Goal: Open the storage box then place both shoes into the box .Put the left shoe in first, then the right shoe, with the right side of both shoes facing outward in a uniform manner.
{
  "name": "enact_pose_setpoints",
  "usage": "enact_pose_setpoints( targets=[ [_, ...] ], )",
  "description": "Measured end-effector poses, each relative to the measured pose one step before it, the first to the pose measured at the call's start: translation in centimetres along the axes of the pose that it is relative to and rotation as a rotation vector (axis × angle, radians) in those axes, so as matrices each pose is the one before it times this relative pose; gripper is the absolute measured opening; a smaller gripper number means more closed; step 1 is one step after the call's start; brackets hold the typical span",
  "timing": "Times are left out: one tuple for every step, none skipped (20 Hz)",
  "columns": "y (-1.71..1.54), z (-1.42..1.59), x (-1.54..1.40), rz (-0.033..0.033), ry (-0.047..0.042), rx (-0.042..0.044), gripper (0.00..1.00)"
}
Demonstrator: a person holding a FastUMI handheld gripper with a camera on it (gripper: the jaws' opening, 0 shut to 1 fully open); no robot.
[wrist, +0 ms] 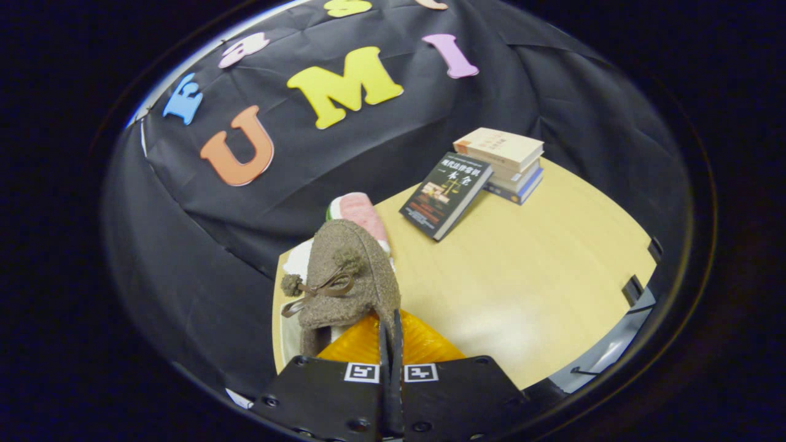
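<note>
the tongs (391, 344) sit on two flat blocky plates at the bottom of the frame, each with a square checker-style marker, plus round screws along the edges.

Shoe (344, 276) pinched at the tool (390, 331) tips, up off the surface (540, 270); beyond it, rightward, leaning book (446, 194) against a book stack (506, 162).

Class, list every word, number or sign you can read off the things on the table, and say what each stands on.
Dark book cover: title too small to read.
Book stack: print too blurred.
Gripper, shut on the brown shoe: two square markers, no words.
</note>
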State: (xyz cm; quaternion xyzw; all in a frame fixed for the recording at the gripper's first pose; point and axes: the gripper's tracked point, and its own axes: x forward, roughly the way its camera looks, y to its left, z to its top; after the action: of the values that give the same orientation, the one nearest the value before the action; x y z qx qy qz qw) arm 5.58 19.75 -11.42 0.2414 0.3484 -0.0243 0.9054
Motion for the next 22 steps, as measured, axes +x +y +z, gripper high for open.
enact_pose_setpoints(
  targets=[
    [1.099,-0.647,0.416,-0.00175,0.00193,-0.00985,0.0],
    [0.869,-0.601,0.493,-0.00394,0.00194,-0.01107,0.0],
    [0.757,-0.699,0.693,-0.00999,0.00208,-0.01542,0.0],
    [0.488,-0.64,0.574,-0.01309,0.00099,-0.01753,0.0],
    [0.338,-0.709,0.67,-0.01528,0.00465,-0.01581,0.0],
    [0.266,-0.69,0.599,-0.01331,0.00619,-0.01373,0.0],
    [0.117,-0.747,0.537,-0.01502,0.00643,-0.01128,0.0],
    [-0.008,-0.671,0.411,-0.01815,0.00843,-0.00905,0.0],
    [0.107,-0.658,0.421,-0.01594,0.00828,-0.00913,0.0],
    [0.047,-0.644,0.459,-0.01592,0.00753,-0.01452,0.0],
    [0.083,-0.512,0.547,-0.01357,0.00493,-0.02104,0.0],
    [-0.078,-0.732,0.582,-0.01956,0.01326,-0.01366,0.0],
    [-0.141,-0.707,0.486,-0.01598,0.01446,-0.00149,0.0],
    [-0.066,-0.44,0.438,-0.01264,0.00897,-0.00076,0.0],
    [-0.02,-0.208,0.256,-0.01003,0.00127,-0.00209,0.0],
    [-0.17,-0.188,0.206,-0.01243,-0.00131,-0.00326,0.0],
    [-0.133,0.101,0.072,-0.00912,-0.00483,-0.00232,0.0],
    [0.115,-0.003,0.043,-0.0025,-0.00522,-0.00129,0.0],
    [-0.012,0.007,0.166,-0.00156,-0.00195,0.00125,0.02],
    [0.088,0.032,0.147,0.00371,-0.00133,0.00313,0.03],
    [0.07,-0.006,0.088,0.00125,-0.00079,0.00023,0.05],
    [-0.021,0.038,0.08,0.00215,-0.00062,0.00072,0.07]
  ],
)
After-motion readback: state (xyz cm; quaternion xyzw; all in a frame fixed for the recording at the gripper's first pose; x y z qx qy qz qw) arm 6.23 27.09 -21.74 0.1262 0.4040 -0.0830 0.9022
